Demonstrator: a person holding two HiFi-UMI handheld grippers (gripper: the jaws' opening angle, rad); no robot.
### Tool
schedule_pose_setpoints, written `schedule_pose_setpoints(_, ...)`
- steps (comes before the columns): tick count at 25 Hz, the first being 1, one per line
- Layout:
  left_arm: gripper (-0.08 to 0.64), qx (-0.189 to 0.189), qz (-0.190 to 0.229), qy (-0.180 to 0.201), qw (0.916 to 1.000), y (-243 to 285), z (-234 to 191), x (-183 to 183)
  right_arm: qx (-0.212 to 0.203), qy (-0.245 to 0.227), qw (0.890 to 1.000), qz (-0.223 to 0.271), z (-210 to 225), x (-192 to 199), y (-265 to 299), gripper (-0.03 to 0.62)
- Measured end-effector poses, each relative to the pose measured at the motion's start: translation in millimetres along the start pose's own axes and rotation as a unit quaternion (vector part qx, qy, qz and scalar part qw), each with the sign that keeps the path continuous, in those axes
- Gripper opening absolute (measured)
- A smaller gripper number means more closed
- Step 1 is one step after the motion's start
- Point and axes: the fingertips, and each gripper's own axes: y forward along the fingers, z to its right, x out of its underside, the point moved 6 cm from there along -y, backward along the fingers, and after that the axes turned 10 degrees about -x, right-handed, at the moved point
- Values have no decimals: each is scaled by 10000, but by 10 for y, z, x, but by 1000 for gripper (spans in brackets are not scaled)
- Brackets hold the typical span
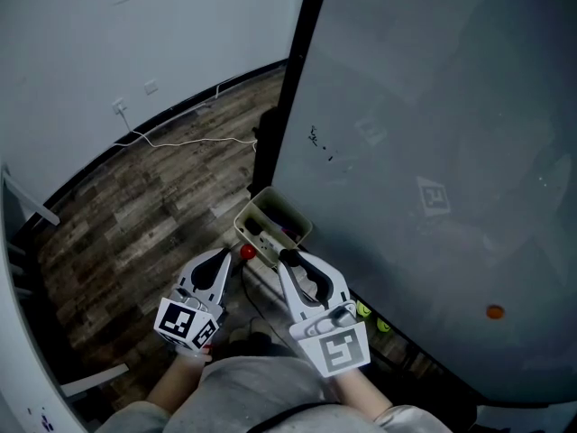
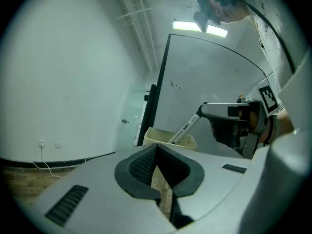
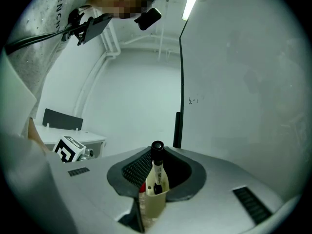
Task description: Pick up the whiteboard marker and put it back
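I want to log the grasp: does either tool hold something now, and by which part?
The right tool grips the whiteboard marker at its black upper end; the left tool holds nothing.

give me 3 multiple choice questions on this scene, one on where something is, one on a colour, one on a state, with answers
1. Where is the whiteboard marker?
A) lying on the floor
B) in the right gripper, pointing down at the beige bin
C) flat on a desk

2. What colour is the round dot low on the whiteboard?
A) blue
B) white
C) orange

3. How do the jaws of the left gripper stand?
A) together, nothing between them
B) wide apart
C) clamped on a cap

Answers:
1 B: the right gripper view shows the marker between the jaws, with the bin beneath.
2 C: the head view shows it orange.
3 A: the left gripper view shows the pads meeting with nothing between them.
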Motion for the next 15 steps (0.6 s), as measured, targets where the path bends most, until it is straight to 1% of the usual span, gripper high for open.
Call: schedule_pose_setpoints(15,15,85,3,2,10000,91,-61,-75,48,3,10000,7,24,-155,-11,78)
